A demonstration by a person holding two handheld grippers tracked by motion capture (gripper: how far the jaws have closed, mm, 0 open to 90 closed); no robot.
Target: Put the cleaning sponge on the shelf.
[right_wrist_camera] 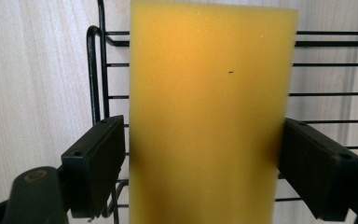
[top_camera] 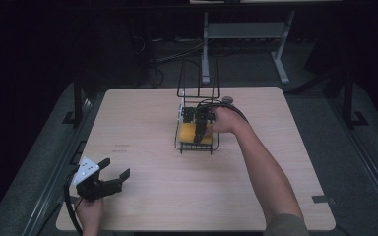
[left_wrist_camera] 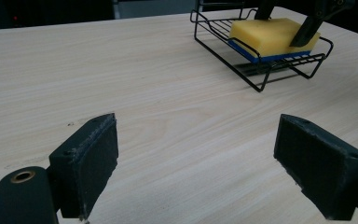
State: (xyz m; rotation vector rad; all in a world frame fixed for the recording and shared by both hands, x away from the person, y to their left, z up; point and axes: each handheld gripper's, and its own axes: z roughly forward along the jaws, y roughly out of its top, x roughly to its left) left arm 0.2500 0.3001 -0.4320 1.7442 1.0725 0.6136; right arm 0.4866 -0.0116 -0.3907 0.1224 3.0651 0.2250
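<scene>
Both pads seemingly beside sponge (right_wrist_camera: 205,116) edges

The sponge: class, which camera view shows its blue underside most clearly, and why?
The left gripper view: it sees the sponge side-on in the wire rack, so the blue layer shows under the yellow. The right gripper view shows its yellow top between the right tool. The high view shows a small yellow patch.

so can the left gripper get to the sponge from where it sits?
Probably yes. The left gripper is open, with bare table between it and the sponge in the wire rack, but the right gripper already straddles the sponge.
</scene>
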